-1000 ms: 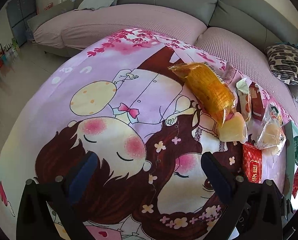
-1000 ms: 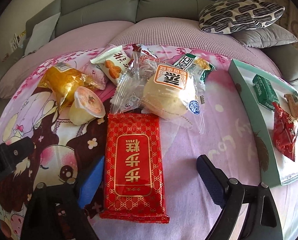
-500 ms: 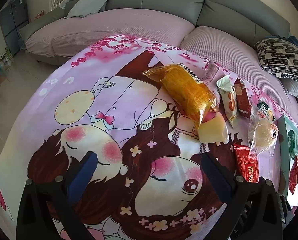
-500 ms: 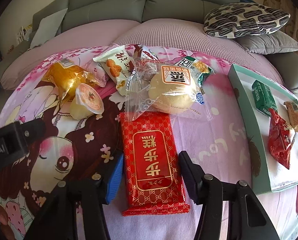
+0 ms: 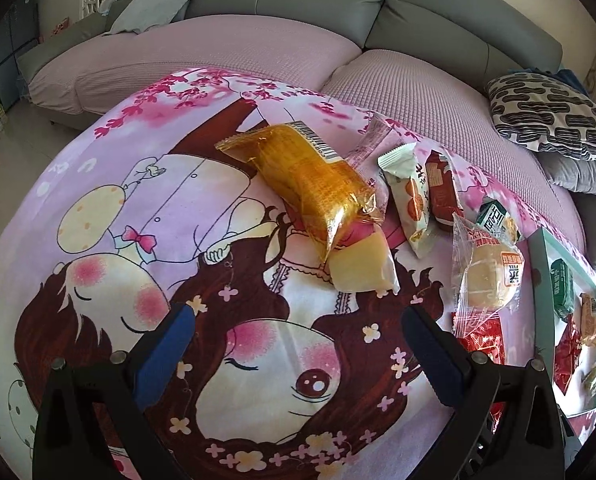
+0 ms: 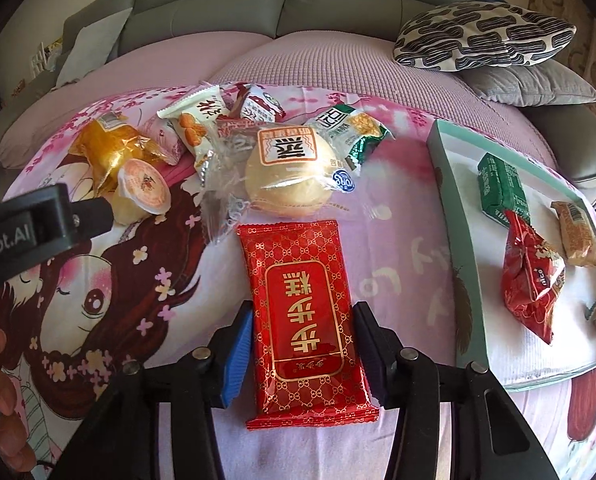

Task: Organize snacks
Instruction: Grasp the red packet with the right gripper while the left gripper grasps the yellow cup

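Observation:
A red packet with gold print (image 6: 301, 280) lies flat on the pink cartoon cloth. My right gripper (image 6: 303, 320) has a pad on each long edge of it, and the jaws are closing on it. The same packet shows partly behind a finger in the left wrist view (image 5: 481, 332). My left gripper (image 5: 298, 320) hovers open over the cloth with nothing between its fingers. Beyond it lie an orange-wrapped cake (image 5: 309, 176) and a jelly cup (image 5: 361, 268). A bun in clear wrap (image 6: 286, 172) sits just past the red packet.
A teal tray (image 6: 453, 216) at the right holds a green packet (image 6: 501, 188), a red bag (image 6: 529, 276) and a tan bar (image 6: 577, 232). Several small packets (image 6: 194, 124) lie near the sofa (image 6: 290, 4). The left gripper's body (image 6: 38, 236) and a person's hand (image 6: 2, 400) are at the left.
My right gripper's jaws came in from wide apart onto the red packet's edges. My left gripper shifted toward the snack pile, staying open.

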